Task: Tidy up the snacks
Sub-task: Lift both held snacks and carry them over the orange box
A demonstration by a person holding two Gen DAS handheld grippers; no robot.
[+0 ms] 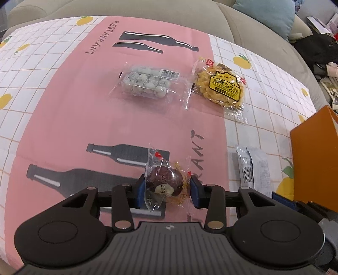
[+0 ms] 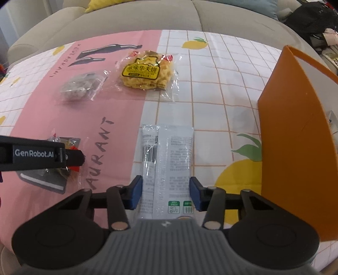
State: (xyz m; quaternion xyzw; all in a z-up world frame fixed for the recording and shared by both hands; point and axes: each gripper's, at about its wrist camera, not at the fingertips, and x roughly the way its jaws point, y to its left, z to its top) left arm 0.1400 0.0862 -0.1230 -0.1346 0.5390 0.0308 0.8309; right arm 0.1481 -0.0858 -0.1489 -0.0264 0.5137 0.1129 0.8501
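Bench, draped in a pink and white chequered cloth with lemons and printed bottles, carried all the snacks; a grey sofa lay beyond its far edge. Orange bag stood upright at the right side, its open mouth on top, just beside the right tongs and far from the left tongs; the right hand was judged the nearer one for dropping something in. Yellow biscuit pack and clear tray of pale round sweets lay side by side toward the far edge, well apart from both tongs, with bare cloth between. White bar pack lay flat, its long axis running straight away from the right tongs; the blue pads stood at both its long edges near the close end, though firm contact could not be told. Small round dark snack in clear wrap sat pinched between the narrowed left tongs, low over the cloth.
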